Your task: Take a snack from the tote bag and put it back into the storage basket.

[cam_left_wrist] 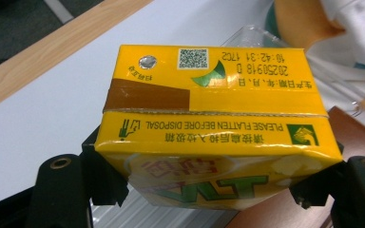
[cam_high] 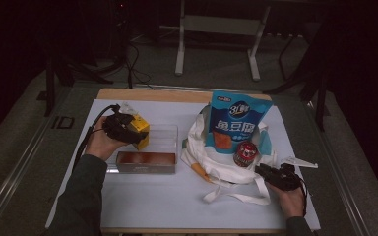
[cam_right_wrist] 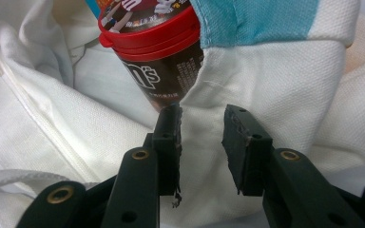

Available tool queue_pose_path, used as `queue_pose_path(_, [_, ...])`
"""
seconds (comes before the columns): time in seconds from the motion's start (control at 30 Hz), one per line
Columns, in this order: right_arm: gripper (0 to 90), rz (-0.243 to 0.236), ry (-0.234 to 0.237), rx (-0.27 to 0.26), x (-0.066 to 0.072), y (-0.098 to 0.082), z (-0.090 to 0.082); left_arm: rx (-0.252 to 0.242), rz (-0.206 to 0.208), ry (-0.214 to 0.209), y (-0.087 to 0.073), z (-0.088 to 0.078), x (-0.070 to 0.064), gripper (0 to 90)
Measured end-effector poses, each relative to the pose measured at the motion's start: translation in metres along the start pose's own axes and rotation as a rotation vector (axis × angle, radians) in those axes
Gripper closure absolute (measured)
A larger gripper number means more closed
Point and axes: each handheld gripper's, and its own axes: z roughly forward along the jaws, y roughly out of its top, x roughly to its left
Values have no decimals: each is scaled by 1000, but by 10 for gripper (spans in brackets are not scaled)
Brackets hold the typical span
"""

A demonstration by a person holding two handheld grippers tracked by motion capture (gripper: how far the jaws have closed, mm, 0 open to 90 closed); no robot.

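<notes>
My left gripper (cam_high: 137, 132) is shut on a yellow drink carton (cam_left_wrist: 209, 114), with its jaws pressing the carton's two sides. The carton (cam_high: 141, 126) hangs tilted over the left end of a clear plastic box (cam_high: 165, 140). A white tote bag (cam_high: 226, 169) lies at the right with a blue snack pouch (cam_high: 236, 120) and a red-lidded candy tube (cam_high: 244, 153) in its mouth. My right gripper (cam_high: 262, 170) rests at the bag's near right edge. In the right gripper view its jaws (cam_right_wrist: 202, 121) stand apart over the white cloth (cam_right_wrist: 275, 85), just below the tube (cam_right_wrist: 157, 52).
A brown flat piece (cam_high: 146, 159) sits at the near side of the clear box. The white mat (cam_high: 177, 201) covers the wooden table (cam_high: 142, 94). The bag's straps (cam_high: 236, 196) trail toward the front. Stand legs (cam_high: 179, 54) rise beyond the table.
</notes>
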Motion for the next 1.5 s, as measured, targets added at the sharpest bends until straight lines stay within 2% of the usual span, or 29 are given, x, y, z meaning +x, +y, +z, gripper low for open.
queue_pose_path(0.3, [671, 0, 0, 0, 0, 0, 0, -3, -49, 44, -12, -5, 10, 287])
queue_pose_path(0.37, [671, 0, -1, 1, 0, 0, 0, -3, -49, 44, -12, -5, 10, 287])
queue_pose_path(0.47, [671, 0, -1, 0, 0, 0, 0, -5, -85, 79, -22, -6, 16, 287])
queue_pose_path(0.57, [671, 0, -2, 0, 0, 0, 0, 0, -109, 94, -27, -6, 20, 287])
queue_pose_path(0.77, [671, 1, -1, 0, 0, 0, 0, 4, -116, 97, -32, -6, 22, 286])
queue_pose_path(0.97, [670, 1, -1, -1, 0, 0, 0, 30, -152, 115, -42, 0, 26, 285])
queue_pose_path(1.23, [670, 1, 0, -1, 0, 0, 0, 40, -185, 109, -53, 3, 29, 284])
queue_pose_path(1.5, [669, 2, 0, -1, 0, 0, 0, 49, -197, 116, -60, 6, 29, 282])
